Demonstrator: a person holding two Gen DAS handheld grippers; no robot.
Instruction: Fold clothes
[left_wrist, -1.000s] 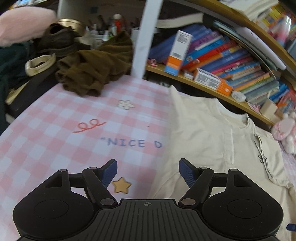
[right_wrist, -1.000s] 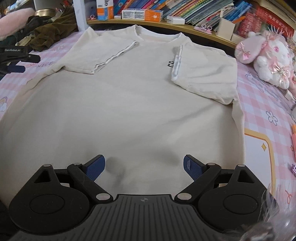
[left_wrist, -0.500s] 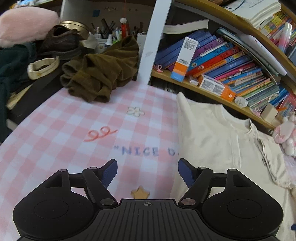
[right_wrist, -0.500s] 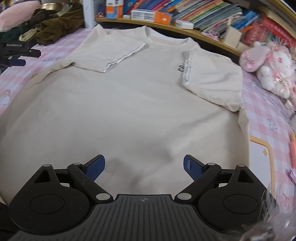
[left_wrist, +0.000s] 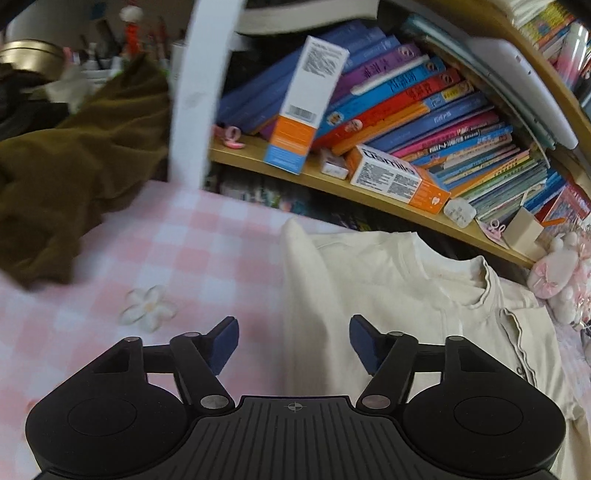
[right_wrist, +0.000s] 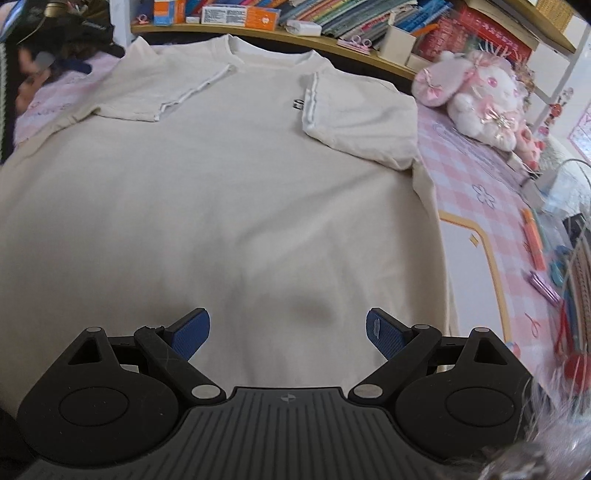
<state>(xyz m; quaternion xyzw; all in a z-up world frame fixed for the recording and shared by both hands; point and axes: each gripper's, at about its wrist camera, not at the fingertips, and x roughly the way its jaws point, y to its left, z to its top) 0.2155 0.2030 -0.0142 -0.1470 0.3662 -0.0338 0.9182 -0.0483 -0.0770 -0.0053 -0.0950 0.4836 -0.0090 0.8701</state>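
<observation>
The cream T-shirt (right_wrist: 229, 192) lies flat on the pink checked bench (left_wrist: 155, 251), both sleeves already folded in. The body still needs folding. The left hand-held gripper (left_wrist: 293, 341) is closing over its edge, gripping nothing; the right hand-held gripper (right_wrist: 288, 332) is wide open and empty.

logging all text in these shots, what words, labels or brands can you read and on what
"usmile": orange and white box on the shelf.
White and orange upright box: barcode and print too small.
Book spines: blurred.
T-shirt chest mark: too small.
</observation>
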